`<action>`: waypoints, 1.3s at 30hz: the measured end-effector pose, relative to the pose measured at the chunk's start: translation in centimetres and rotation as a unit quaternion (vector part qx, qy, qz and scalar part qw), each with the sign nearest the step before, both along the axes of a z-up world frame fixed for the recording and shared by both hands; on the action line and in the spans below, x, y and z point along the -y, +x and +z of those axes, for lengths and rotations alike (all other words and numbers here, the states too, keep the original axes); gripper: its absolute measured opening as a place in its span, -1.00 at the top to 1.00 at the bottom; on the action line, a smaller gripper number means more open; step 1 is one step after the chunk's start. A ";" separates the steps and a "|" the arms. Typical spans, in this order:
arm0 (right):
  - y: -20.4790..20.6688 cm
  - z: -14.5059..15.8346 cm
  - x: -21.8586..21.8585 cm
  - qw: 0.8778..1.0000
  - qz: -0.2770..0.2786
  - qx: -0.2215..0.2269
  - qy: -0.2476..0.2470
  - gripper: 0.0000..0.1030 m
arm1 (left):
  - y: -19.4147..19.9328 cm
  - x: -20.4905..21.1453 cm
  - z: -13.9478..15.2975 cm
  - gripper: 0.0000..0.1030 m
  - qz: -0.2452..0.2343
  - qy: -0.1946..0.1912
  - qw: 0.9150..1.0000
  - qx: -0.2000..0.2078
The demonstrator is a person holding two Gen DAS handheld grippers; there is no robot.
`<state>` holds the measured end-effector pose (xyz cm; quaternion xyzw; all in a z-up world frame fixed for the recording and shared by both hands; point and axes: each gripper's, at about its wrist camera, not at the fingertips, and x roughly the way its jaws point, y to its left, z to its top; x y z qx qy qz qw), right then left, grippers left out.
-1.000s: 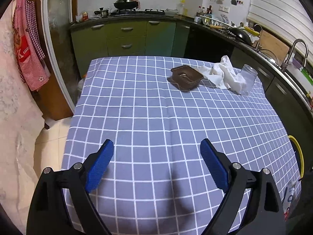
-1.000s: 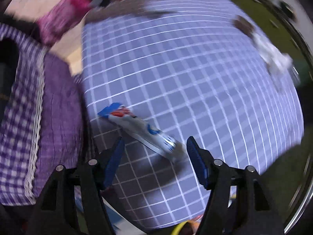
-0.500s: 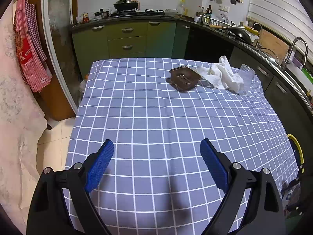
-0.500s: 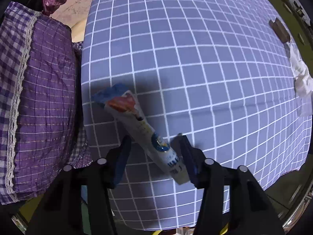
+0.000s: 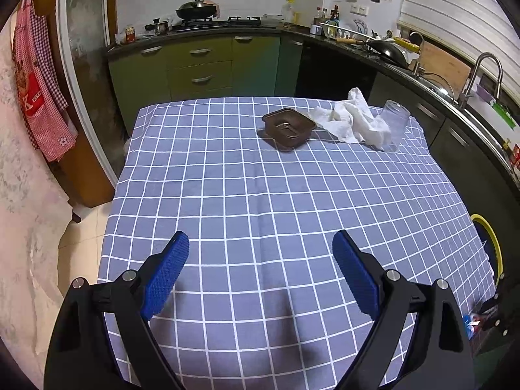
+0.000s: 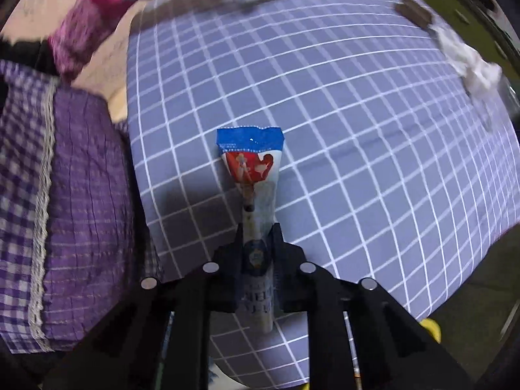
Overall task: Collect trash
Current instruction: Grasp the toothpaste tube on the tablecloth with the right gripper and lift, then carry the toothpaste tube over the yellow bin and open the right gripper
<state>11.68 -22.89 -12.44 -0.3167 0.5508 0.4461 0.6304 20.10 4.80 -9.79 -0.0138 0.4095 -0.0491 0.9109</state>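
Wrapper (image 6: pixel 252 175), long, blue-topped with red print, pinched between closed jaws.

Left wrist view: tablecloth (image 5: pixel 260 195) fills the centre. On it, upper right of frame, tray (image 5: pixel 288 127), crumpled cloth (image 5: pixel 349 120) to its right, then glass (image 5: pixel 394 120) touching it. Counter (image 5: pixel 208 29) runs across the top, faucet (image 5: pixel 481 71) far right.

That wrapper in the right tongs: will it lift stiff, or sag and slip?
The wrapper looks thin and pinched narrow where the right tongs have just closed on it, so probably floppy; its free blue end may droop. Likely very light. Its glossy film could slip.
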 end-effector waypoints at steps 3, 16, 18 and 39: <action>0.2 1.1 1.8 0.998 -0.051 0.016 0.027 0.71 | -0.1 0.4 0.1 -0.72 -0.005 0.001 1.000 0.001; 2.9 3.9 19.3 0.923 -0.373 0.091 0.027 0.71 | 0.2 3.0 0.2 -0.72 -0.034 0.008 0.999 0.000; 3.2 3.4 22.4 0.904 -0.419 0.083 0.012 0.70 | 0.2 3.4 0.2 -0.72 -0.038 0.010 0.999 -0.001; 2.7 1.3 26.5 0.823 -0.555 0.119 0.003 -0.01 | 1.0 7.1 0.0 -0.75 -0.075 0.037 0.996 -0.011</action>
